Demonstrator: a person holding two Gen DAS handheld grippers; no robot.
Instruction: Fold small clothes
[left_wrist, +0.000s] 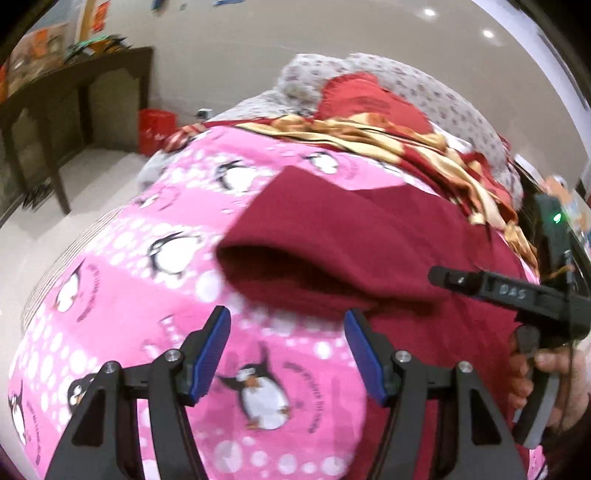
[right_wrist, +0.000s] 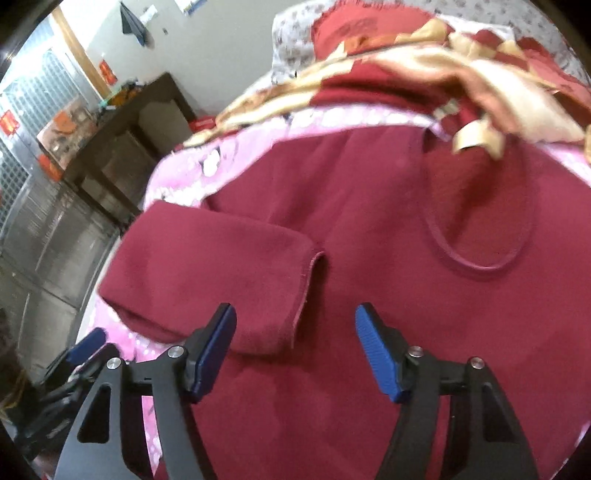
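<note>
Left gripper: fingers spread wide, nothing between them, hovering over the pink penguin blanket just short of the sleeve edge. Right gripper: fingers also spread, empty, over the body of the maroon shirt.

Shirt lies flat on the blanket, neckline visible as a rounded seam toward the far side. One sleeve is folded inward across the chest — its cuff edge sits right in front of the right gripper's left finger. From the left wrist view the same sleeve shows as a rolled fold with an open dark gap under it.

Behind the shirt: a crumpled red-and-cream checked cloth, then a grey patterned pillow. Dark wooden table against the wall, red bag beside it on the floor. Frames are motion-blurred — fine detail unreliable.
</note>
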